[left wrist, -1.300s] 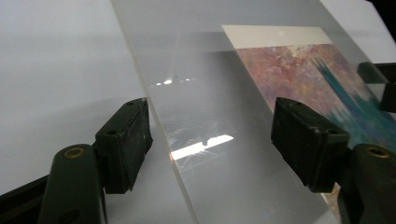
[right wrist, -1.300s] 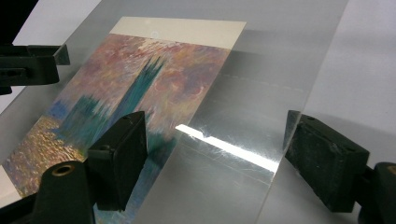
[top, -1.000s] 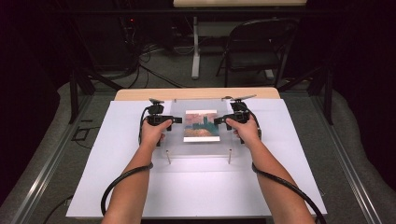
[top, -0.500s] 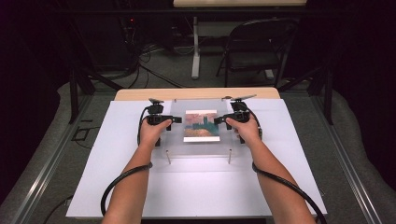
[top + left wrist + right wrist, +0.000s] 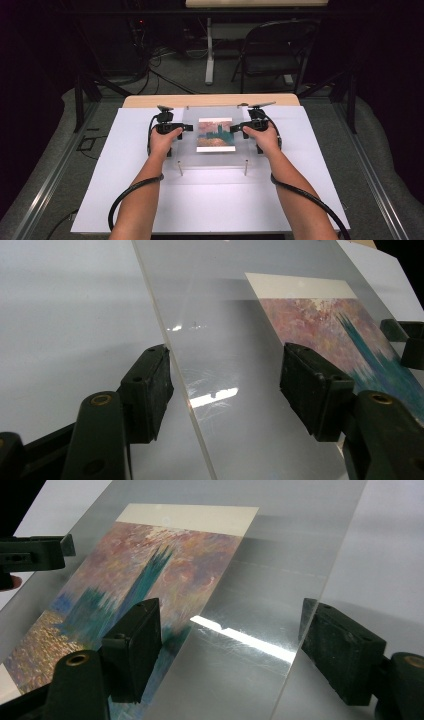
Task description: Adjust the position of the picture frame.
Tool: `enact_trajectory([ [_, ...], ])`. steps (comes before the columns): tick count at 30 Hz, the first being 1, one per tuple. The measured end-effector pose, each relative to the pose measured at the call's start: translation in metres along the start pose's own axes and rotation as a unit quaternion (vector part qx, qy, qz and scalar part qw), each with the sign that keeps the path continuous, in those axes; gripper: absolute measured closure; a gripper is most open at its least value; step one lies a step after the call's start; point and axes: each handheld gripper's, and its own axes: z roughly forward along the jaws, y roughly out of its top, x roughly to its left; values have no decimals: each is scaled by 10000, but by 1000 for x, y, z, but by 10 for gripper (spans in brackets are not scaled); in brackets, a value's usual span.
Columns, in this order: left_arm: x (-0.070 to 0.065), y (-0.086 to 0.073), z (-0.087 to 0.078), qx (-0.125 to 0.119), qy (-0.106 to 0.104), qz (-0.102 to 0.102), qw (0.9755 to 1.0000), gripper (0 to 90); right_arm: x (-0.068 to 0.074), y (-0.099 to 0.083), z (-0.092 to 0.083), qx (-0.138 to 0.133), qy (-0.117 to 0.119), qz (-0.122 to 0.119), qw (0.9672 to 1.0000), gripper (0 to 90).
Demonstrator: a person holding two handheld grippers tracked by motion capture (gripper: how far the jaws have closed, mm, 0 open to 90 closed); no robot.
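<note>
A clear acrylic sheet (image 5: pixel 215 137) covering a painted sunset print (image 5: pixel 215 134) sits raised on the white table (image 5: pixel 115 190). The left gripper (image 5: pixel 225 385) straddles its left edge, jaws just closing, seemingly not yet pressing. The right gripper (image 5: pixel 230 645) straddles the right edge, jaws apart, narrowing slightly.

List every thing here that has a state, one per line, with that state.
Clear sheet: tilted, its left and right edges each between a gripper's jaws, above the standoffs.
Print: flat under the sheet.
Left gripper: open, jaws have just been closing, straddling the sheet's edge, pads not pressing.
Right gripper: open, jaws astride the sheet's other edge.
Standoffs: upright on the table.
Chair: unfolded, unoccupied.
</note>
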Motion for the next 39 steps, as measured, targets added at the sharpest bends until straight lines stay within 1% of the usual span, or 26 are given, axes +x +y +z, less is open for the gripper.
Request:
enact_trajectory([
  [3, 1, 0, 0, -10, -29, -48, 10000, 382, 0, 0, 0, 6, -4, 8, 10000, 249],
  [6, 2, 0, -2, -23, -64, -177, 9998, 411, 1, 0, 0, -3, -18, 13, 10000, 251],
  [9, 2, 0, -2, -52, -72, -215, 9997, 425, 1, 0, -1, 2, -37, 39, 10000, 258],
  [10, 3, 0, -2, -46, -78, -216, 9997, 428, 1, 0, 0, -61, -29, 32, 10000, 262],
  [12, 3, 0, -3, -52, -85, -263, 9996, 438, 0, 0, -1, -54, -34, 84, 9999, 275],
  [14, 3, 0, -3, -61, -84, -319, 9994, 449, -1, -1, -1, -111, -22, 133, 9998, 286],
  [19, 3, 1, -4, -69, -83, -382, 9992, 463, 0, -1, -3, -79, -30, 146, 9999, 288],
  [24, 4, 1, -4, -85, -104, -476, 9988, 481, -1, -1, -3, -132, -3, 126, 9998, 295],
  [27, 3, 1, -4, -87, -91, -463, 9988, 484, -1, -1, -4, -105, -13, 148, 9998, 298],
  [32, 3, 3, -6, -97, -104, -484, 9987, 495, 0, 0, -6, -148, -19, 95, 9998, 300],
  [39, 0, 4, -9, -86, -56, -440, 9990, 496, 2, 1, -8, -128, -23, 38, 9999, 301],
])
